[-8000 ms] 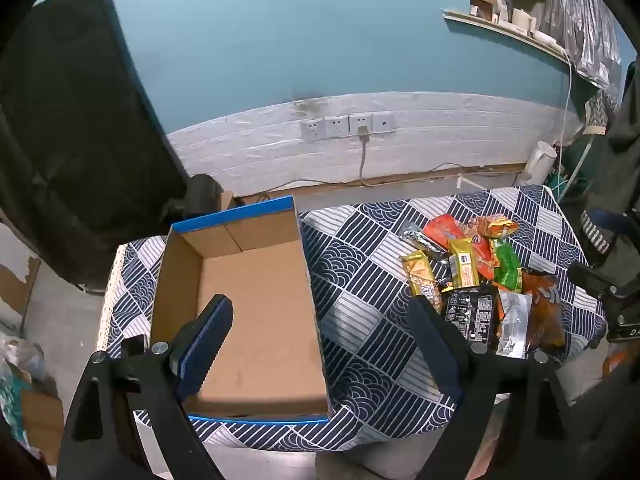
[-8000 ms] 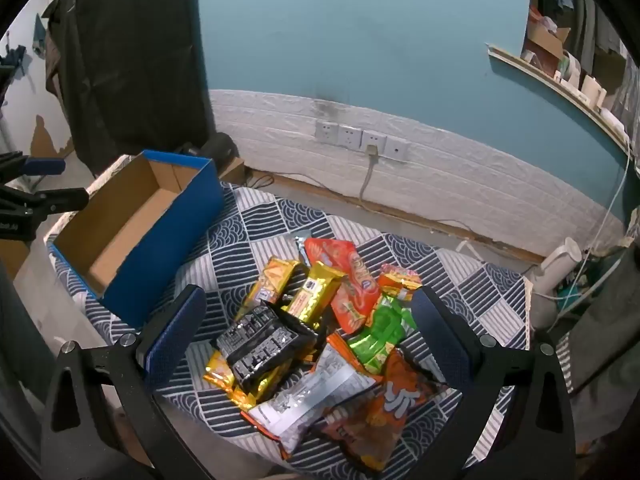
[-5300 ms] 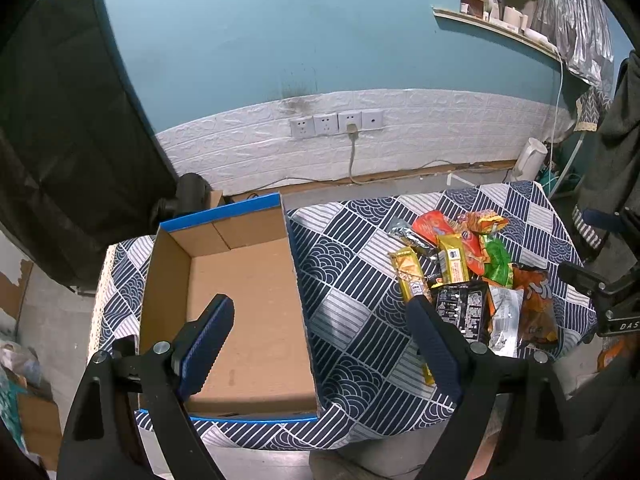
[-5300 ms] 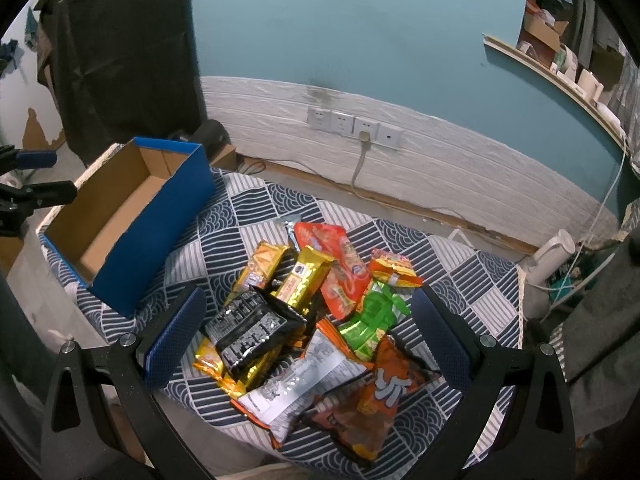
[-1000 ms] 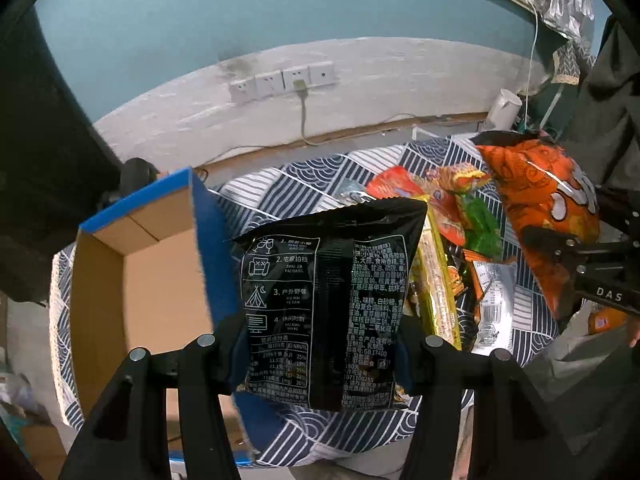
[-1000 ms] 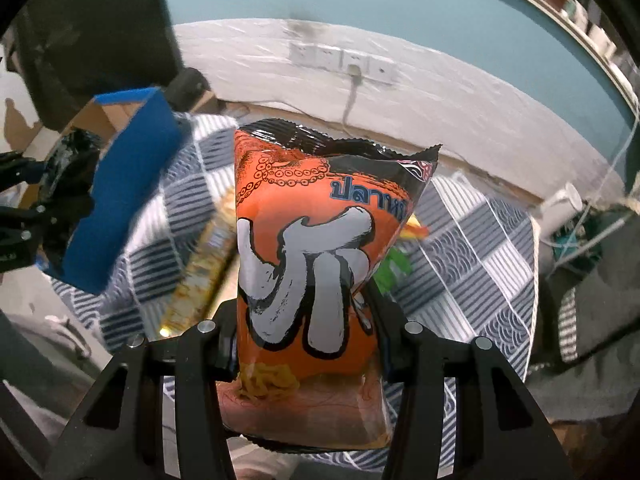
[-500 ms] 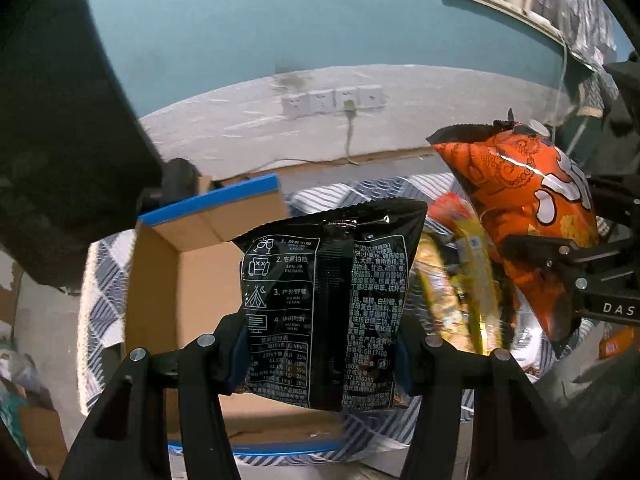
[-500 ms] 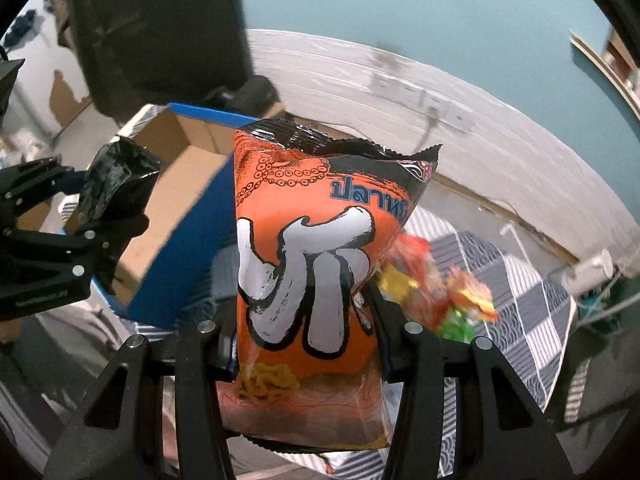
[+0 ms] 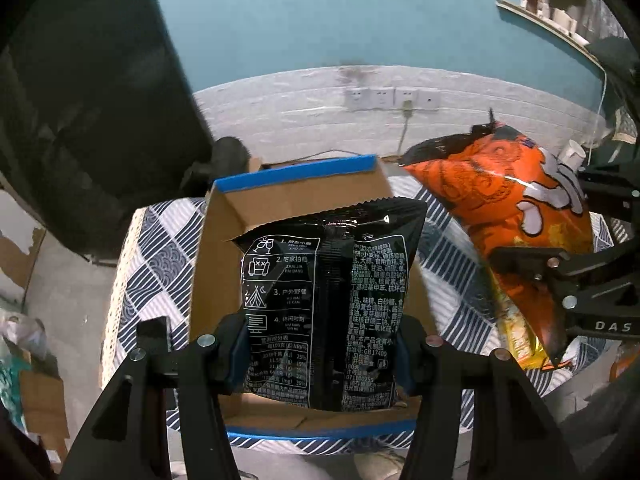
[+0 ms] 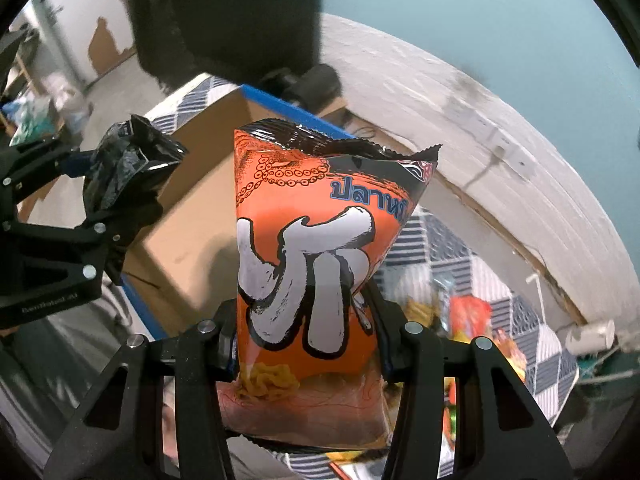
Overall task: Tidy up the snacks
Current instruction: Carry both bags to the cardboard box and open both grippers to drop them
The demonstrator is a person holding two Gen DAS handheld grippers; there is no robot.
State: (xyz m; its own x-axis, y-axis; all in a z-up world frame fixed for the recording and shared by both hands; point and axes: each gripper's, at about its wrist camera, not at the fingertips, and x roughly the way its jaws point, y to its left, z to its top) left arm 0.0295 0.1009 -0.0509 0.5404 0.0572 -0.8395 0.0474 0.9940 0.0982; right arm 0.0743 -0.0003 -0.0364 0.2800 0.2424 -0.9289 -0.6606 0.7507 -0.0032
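Left gripper [image 9: 322, 344] clamps black snack bag [image 9: 328, 300], white Chinese text, "GB 17400", upright over the cardboard box [image 9: 208, 280]. Right gripper [image 10: 306, 344] clamps orange squid-print bag [image 10: 312, 264], blue Thai lettering, upright beside the box.

box [image 9: 296, 208]: top open, floor bare, room to go down inside | black bag [image 9: 328, 300]: hangs over box mouth | orange bag [image 9: 508, 216]: just right of box, crowds that side | snack pile [image 10: 460, 312]: covers cloth [image 9: 152, 248] at right
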